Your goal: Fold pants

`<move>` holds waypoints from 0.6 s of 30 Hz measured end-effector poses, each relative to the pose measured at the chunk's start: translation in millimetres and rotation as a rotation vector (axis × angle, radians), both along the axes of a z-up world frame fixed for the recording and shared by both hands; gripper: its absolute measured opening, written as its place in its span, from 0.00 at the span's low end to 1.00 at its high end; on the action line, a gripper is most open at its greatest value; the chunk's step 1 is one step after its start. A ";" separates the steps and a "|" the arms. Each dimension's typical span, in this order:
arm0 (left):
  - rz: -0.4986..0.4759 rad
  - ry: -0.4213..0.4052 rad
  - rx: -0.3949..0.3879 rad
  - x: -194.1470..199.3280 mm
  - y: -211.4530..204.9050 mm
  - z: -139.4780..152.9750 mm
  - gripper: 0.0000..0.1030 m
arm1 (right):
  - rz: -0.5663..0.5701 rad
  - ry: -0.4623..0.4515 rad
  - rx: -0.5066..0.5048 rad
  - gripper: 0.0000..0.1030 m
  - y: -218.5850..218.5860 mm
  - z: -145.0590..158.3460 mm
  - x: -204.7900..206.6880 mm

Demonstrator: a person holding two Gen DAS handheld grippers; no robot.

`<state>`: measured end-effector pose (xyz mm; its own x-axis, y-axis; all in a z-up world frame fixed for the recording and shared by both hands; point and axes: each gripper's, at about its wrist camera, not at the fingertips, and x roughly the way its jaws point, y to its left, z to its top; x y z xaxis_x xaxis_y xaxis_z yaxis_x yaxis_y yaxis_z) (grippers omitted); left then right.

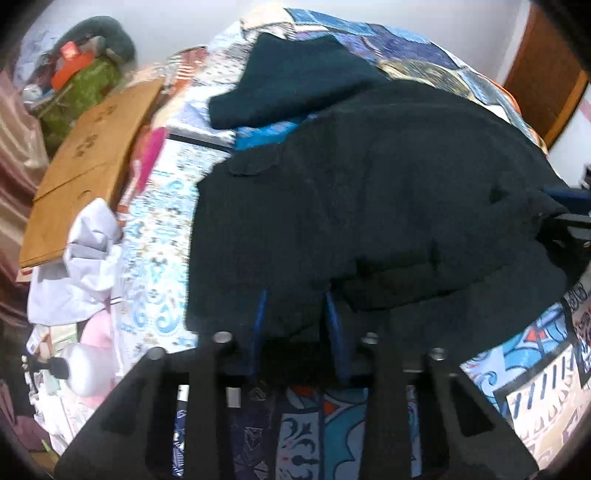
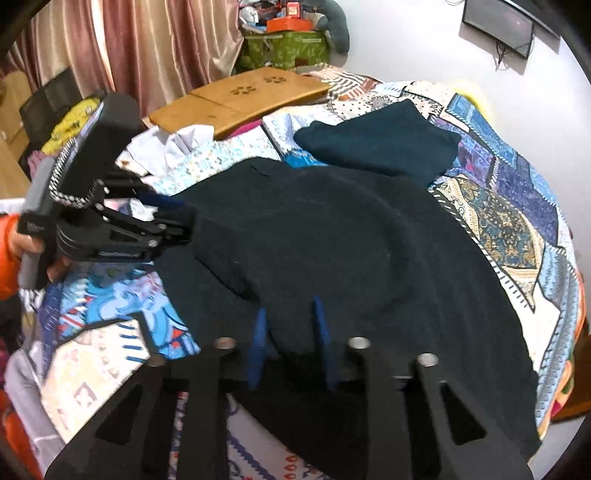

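Dark pants [image 1: 369,192] lie spread on a patterned patchwork bed cover [image 1: 159,258]; they also fill the middle of the right wrist view [image 2: 332,240]. My left gripper [image 1: 295,299] has its blue fingers closed on the near edge of the pants. It also shows in the right wrist view [image 2: 177,218] at the left, pinching the pants' edge. My right gripper [image 2: 288,314] has its blue fingers closed on the near edge of the pants. A folded dark teal garment [image 1: 295,81] lies beyond the pants, also in the right wrist view [image 2: 380,144].
A flat wooden lap tray [image 2: 240,99] and crumpled white cloth [image 2: 184,140] lie at the bed's far left. A green box with clutter [image 2: 288,44] stands by pink curtains [image 2: 129,55]. A wall screen [image 2: 498,26] hangs at the upper right.
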<state>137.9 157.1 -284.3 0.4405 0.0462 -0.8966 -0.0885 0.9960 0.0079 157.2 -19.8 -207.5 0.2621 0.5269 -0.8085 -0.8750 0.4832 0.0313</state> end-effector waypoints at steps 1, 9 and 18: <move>0.011 -0.016 -0.006 -1.8 3.3 3.8 0.25 | 0.002 -0.014 0.004 0.11 1.1 2.3 -3.2; 0.050 -0.116 -0.019 -18.8 20.7 40.1 0.20 | 0.009 0.029 0.087 0.07 -4.1 17.9 -14.0; 0.026 -0.005 -0.038 -34.8 12.2 10.4 0.20 | -0.007 0.155 0.069 0.11 -8.6 -6.1 -15.8</move>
<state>103.1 169.3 -273.9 0.4442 0.0239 -0.8956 -0.1141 0.9930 -0.0300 141.5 -28.4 -213.6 0.1408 0.5815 -0.8012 -0.8539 0.4808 0.1990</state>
